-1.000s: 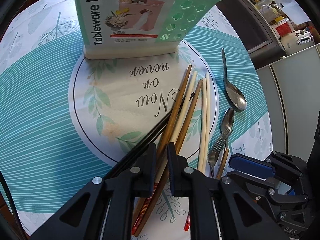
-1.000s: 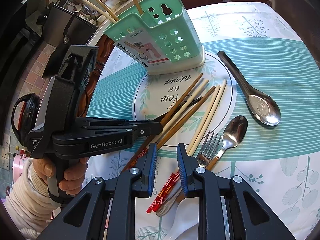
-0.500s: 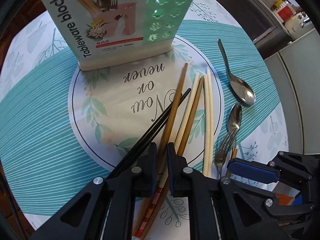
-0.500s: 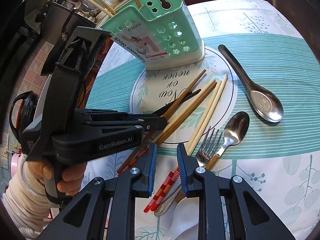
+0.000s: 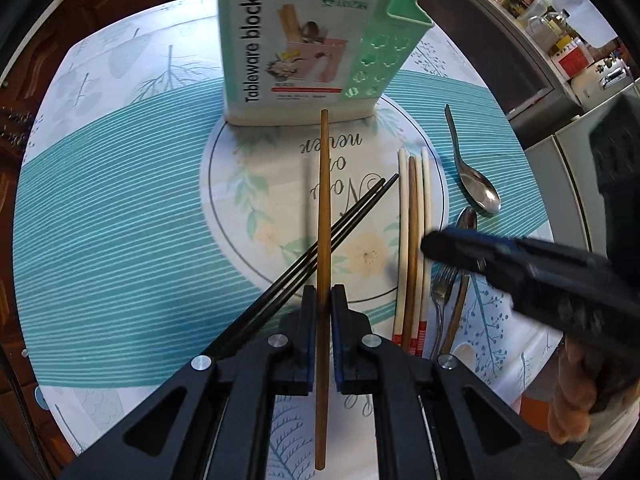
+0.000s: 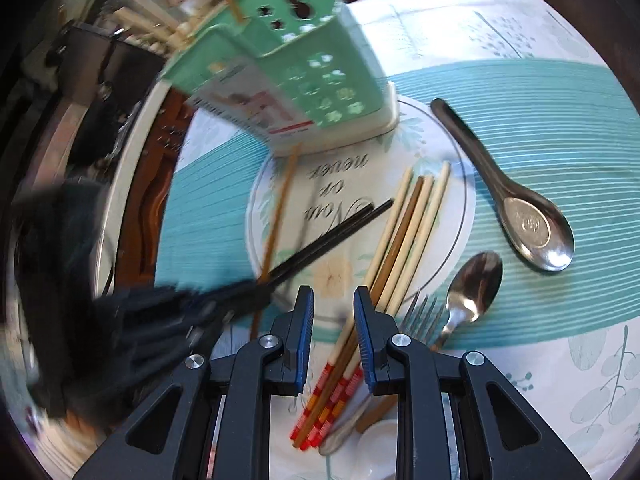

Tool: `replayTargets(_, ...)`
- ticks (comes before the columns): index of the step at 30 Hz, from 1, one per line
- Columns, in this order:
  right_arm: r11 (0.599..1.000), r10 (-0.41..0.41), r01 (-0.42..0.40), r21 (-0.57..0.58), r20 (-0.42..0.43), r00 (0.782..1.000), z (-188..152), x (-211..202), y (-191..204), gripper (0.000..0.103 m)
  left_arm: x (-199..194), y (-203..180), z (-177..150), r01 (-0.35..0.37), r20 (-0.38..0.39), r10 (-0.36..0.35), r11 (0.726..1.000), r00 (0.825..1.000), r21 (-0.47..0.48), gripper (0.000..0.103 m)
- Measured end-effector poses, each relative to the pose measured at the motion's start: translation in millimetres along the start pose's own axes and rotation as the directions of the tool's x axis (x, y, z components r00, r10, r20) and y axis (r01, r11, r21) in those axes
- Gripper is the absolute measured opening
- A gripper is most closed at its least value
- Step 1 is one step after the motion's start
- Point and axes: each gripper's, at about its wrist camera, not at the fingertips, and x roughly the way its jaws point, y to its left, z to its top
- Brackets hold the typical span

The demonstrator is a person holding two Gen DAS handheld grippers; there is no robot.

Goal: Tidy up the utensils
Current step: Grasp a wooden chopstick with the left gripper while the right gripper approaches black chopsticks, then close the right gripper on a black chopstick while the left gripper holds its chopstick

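Note:
My left gripper (image 5: 323, 300) is shut on a brown wooden chopstick (image 5: 323, 216), lifted off the table and pointing at the green utensil holder (image 5: 320, 40). Two black chopsticks (image 5: 344, 220) lie crossed beneath it. Pale and brown chopsticks (image 5: 414, 232) lie side by side to the right. My right gripper (image 6: 334, 312) is open above those chopsticks (image 6: 404, 232), holding nothing. The holder (image 6: 304, 68) stands behind, with chopsticks sticking out of it. The left gripper (image 6: 192, 312) shows blurred in the right wrist view, with the brown chopstick (image 6: 280, 208).
A large steel spoon (image 6: 516, 208), a small spoon (image 6: 472, 288) and a fork (image 6: 420, 316) lie right of the chopsticks on the teal patterned tablecloth (image 5: 120, 220). A white spoon (image 6: 376, 448) lies near the table's front edge. Kitchen shelves with bottles (image 5: 540, 20) stand beyond.
My left gripper has lifted one brown chopstick out of the pile and swung it straight toward the holder. The right gripper has shifted slightly; its view is motion-blurred.

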Motion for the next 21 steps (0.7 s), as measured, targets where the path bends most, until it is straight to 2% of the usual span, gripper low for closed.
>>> replayTargets(5, 0.996, -0.082, 0.084, 0.028, -0.039, 0.996, 18.7, 13.9, 3.7, 0.022, -12.5, 13.2, -8.5, 0.023, 0.021, -0.022, 1.0, 1.0, -0.019, 0.004)
replayTargets(10, 0.998, -0.033, 0.036, 0.051, -0.07, 0.997, 29.2, 25.0, 17.9, 0.023, -22.3, 19.2, -12.8, 0.017, 0.042, -0.017, 1.0, 0.999, -0.004, 0.004)
replayTargets(12, 0.997, -0.023, 0.028, 0.071, -0.076, 0.997, 32.8, 31.7, 23.9, 0.027, -26.5, 22.4, -16.4, 0.013, 0.047, -0.013, 1.0, 0.999, 0.005, 0.004)
replayTargets(15, 0.995, -0.012, 0.022, 0.101, -0.102, 0.995, 33.5, 43.7, 33.7, 0.028, -34.4, 30.9, -22.0, 0.006, 0.055, -0.007, 1.0, 0.998, 0.015, 0.004)
replayTargets(21, 0.996, -0.029, 0.04, 0.074, -0.14, 0.99, 22.1, 63.1, 65.5, 0.028, -49.4, 50.7, -34.4, -0.022, 0.067, 0.02, 0.999, 0.998, 0.025, 0.004)
